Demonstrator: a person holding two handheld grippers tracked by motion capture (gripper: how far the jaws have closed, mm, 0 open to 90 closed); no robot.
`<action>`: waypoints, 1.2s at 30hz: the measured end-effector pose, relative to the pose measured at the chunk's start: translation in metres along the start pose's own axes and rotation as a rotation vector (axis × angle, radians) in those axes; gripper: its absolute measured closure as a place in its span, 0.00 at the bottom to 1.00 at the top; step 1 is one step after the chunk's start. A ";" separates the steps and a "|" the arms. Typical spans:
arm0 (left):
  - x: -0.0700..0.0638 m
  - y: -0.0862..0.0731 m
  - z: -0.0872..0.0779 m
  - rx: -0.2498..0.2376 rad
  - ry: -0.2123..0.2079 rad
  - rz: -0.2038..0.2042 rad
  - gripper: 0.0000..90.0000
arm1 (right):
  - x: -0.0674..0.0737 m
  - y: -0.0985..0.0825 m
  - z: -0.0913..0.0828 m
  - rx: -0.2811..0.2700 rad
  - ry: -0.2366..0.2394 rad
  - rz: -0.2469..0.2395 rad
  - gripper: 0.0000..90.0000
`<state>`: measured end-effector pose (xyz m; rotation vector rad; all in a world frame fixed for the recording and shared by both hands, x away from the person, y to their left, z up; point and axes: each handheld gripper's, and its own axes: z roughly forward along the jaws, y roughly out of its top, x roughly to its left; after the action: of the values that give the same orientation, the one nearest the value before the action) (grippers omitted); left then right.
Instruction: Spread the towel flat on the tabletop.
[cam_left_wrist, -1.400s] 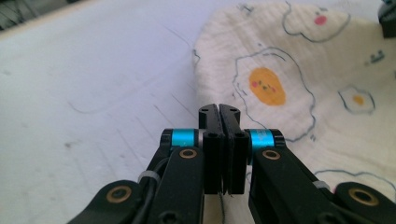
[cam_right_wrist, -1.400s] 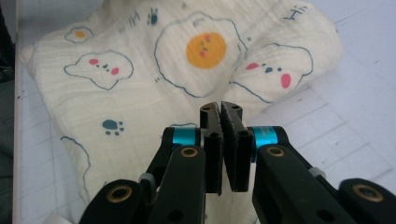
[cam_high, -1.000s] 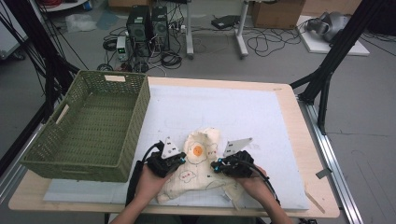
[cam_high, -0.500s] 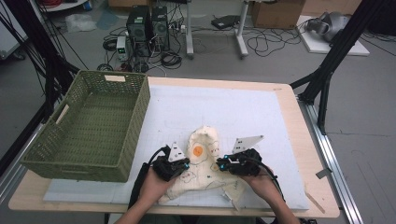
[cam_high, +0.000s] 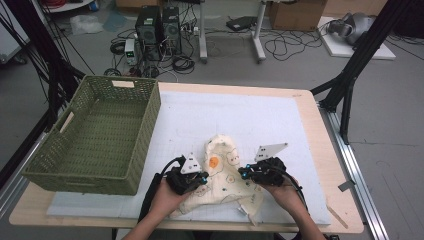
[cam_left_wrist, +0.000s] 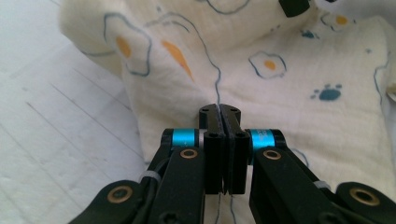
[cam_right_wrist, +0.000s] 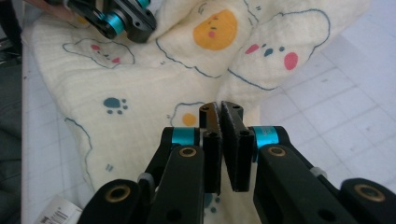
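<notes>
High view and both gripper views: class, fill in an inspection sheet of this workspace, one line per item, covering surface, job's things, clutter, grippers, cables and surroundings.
Surface: wooden table under a white gridded mat.
Job's things: cream cloth printed with eggs and paw marks, crumpled at the near edge; label at its corner.
Clutter: green woven basket on the left, nothing seen inside.
Grippers: left gripper shut, cloth right under its tips; right gripper shut at the tips, over the cloth; whether either pinches fabric cannot be told.
Cables: black cable trailing from the left gripper.
Surroundings: computer towers, loose floor cables, black stand legs.
</notes>
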<state>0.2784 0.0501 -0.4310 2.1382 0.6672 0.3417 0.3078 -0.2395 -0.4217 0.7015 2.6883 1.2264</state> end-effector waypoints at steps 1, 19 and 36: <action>0.001 0.002 -0.001 -0.009 0.009 0.000 0.98 | -0.001 -0.001 -0.003 -0.005 -0.006 0.006 0.97; -0.018 0.006 0.022 0.070 -0.126 -0.013 0.97 | 0.006 -0.021 -0.014 0.023 -0.019 0.005 0.97; 0.014 0.020 -0.009 -0.044 -0.113 -0.080 0.80 | 0.001 -0.030 -0.015 0.064 -0.050 0.006 0.97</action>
<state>0.2922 0.0539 -0.4091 2.0660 0.6724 0.1887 0.2916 -0.2659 -0.4338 0.7389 2.6977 1.1131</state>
